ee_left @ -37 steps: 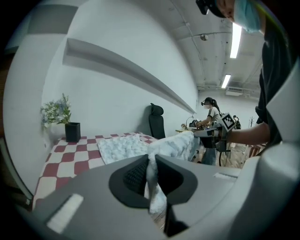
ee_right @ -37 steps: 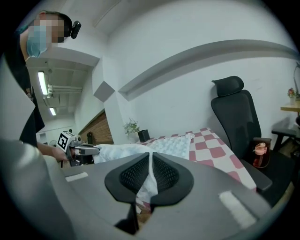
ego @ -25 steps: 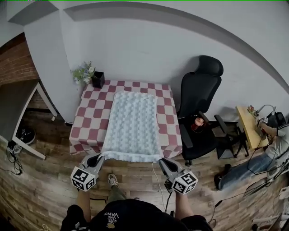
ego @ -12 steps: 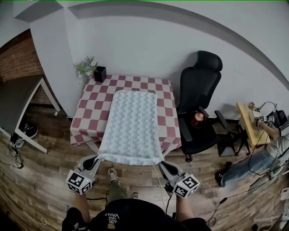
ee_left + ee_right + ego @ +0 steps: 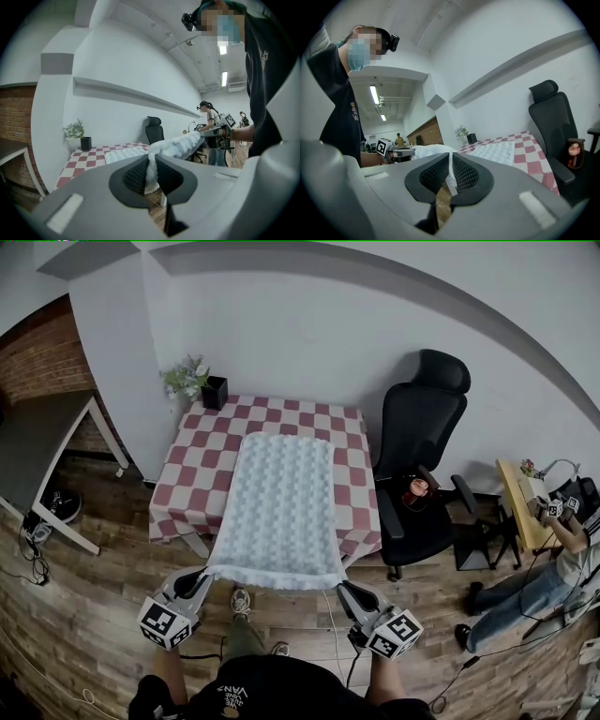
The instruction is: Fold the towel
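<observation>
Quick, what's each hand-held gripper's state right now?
Left hand-held gripper: shut on the towel, near left corner.
Right hand-held gripper: shut on the towel, near right corner.

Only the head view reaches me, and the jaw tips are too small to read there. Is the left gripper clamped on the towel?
Observer: Yes; the left gripper view shows the left gripper shut on the towel, white fabric pinched between its dark pads.
Operator: And the right?
Observer: Its own view shows the right gripper shut on a thin fold.
Operator: Is the edge between them lifted?
Observer: In the left gripper view it runs bunched through the air to the other gripper, off the checkered table.
</observation>
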`<state>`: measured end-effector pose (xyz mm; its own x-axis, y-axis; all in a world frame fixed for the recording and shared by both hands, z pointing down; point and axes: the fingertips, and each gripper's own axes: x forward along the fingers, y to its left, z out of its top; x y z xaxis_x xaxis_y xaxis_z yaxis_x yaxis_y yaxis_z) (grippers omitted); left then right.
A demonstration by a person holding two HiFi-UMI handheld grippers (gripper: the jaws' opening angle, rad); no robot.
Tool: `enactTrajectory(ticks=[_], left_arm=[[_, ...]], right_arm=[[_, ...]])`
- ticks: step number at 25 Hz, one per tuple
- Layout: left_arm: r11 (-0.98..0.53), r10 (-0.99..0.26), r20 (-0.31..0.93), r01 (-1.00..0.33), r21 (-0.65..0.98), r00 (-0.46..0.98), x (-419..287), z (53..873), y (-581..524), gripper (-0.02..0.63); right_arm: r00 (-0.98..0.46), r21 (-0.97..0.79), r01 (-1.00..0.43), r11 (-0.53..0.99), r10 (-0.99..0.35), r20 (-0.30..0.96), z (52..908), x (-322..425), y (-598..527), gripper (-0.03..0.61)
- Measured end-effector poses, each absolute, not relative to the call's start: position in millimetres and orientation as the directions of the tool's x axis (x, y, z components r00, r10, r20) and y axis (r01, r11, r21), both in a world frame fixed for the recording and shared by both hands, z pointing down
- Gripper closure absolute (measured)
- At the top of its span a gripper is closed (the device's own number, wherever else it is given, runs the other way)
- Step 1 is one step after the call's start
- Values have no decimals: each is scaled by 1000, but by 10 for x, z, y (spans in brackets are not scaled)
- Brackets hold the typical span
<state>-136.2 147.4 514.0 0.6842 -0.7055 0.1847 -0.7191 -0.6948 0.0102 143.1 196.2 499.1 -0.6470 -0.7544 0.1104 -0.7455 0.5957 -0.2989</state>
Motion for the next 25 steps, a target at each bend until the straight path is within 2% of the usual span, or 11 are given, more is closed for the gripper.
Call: enactTrajectory(ticks=[11, 25], left_arm=[[-736, -667, 179, -677, -7, 723, -1244, 5053, 385, 592], [-849, -525, 206, -523, -73, 825, -1044, 4880, -1291, 592]], right_arm=[[-538, -266, -824, 500, -838, 91, 4808, 1546, 850, 552], [-299, -169, -944, 283, -951, 78, 4538, 1606, -459, 552]])
